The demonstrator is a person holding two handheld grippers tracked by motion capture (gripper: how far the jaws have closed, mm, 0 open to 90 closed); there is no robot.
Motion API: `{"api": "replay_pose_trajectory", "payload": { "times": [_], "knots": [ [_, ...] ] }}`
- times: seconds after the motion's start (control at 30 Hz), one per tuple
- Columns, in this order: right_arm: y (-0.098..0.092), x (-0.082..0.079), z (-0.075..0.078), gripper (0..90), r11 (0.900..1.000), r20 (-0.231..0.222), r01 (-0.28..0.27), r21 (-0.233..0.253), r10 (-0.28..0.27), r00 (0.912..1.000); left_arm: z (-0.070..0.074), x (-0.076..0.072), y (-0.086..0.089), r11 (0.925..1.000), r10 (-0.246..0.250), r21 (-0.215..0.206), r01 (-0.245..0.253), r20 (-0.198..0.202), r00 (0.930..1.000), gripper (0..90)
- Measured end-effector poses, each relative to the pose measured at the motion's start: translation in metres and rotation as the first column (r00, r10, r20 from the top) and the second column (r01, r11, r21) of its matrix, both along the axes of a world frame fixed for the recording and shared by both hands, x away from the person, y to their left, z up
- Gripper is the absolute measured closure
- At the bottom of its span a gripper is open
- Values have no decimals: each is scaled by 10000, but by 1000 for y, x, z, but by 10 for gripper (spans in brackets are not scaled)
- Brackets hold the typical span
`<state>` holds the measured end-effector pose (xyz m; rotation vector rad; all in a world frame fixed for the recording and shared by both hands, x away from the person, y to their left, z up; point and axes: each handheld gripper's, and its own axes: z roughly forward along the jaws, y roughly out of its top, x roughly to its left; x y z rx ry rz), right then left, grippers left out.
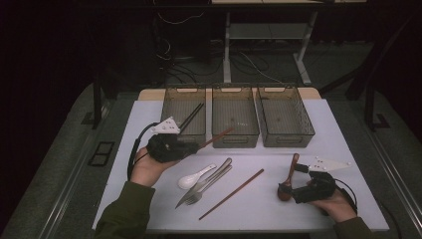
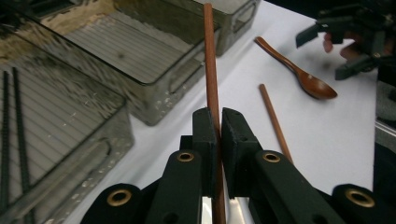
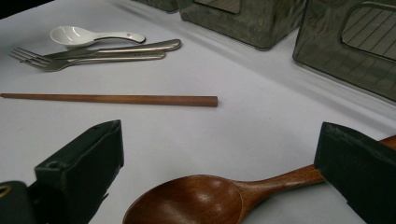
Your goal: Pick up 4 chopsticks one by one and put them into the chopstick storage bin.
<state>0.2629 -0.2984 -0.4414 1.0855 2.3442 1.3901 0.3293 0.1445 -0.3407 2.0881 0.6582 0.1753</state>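
— Wooden chopstick (image 2: 211,70) pinched tight in the left claw (image 2: 218,126), tip raised over the front edge of the middle bin (image 1: 235,119).

— And the right claw (image 3: 219,154)? Wide open — straddling the brown spoon (image 3: 210,198) lying on the tabletop (image 1: 278,164).

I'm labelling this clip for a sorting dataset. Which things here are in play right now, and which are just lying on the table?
In play: wooden chopstick clamped in the left gripper; wooden spoon between the open jaws of the right gripper.

Lying about: second wooden chopstick, white spoon, fork, three bins, black chopsticks in the left one.
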Motion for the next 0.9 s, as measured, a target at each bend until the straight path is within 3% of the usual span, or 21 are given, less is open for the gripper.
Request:
{"api": "replay_pose_trajectory", "payload": {
  "times": [0.2, 0.23, 0.33, 0.37, 0.67, 0.9],
  "knots": [
    [-1, 1, 0, 13, 10000, 133, 4, 5, -4, 9999, 5, 15, 3, 9995, 311, 26, -311, 29, 9995, 841],
    [0, -1, 0, 13, 10000, -104, 37, 55, -36, 9999, 6, 17, 3, 9993, 365, 24, -365, 55, 9993, 841],
    [0, -1, 0, 13, 10000, -158, 36, 64, -35, 9999, 9, 25, 4, 9988, 489, 67, -490, 95, 9988, 841],
    [0, 0, 0, 13, 10000, -2, 12, 35, -12, 10000, 10, 26, 4, 9986, 531, 61, -531, 84, 9986, 841],
    [0, 0, 0, 13, 10000, 2, 19, 30, -19, 10000, 14, 50, 5, 9954, 943, 149, -946, 178, 9954, 841],
    [0, 0, 0, 13, 10000, 3, 10, 33, -10, 10000, 11, 72, 7, 9857, 1677, 161, -1680, 159, 9857, 841]
  ]
}}
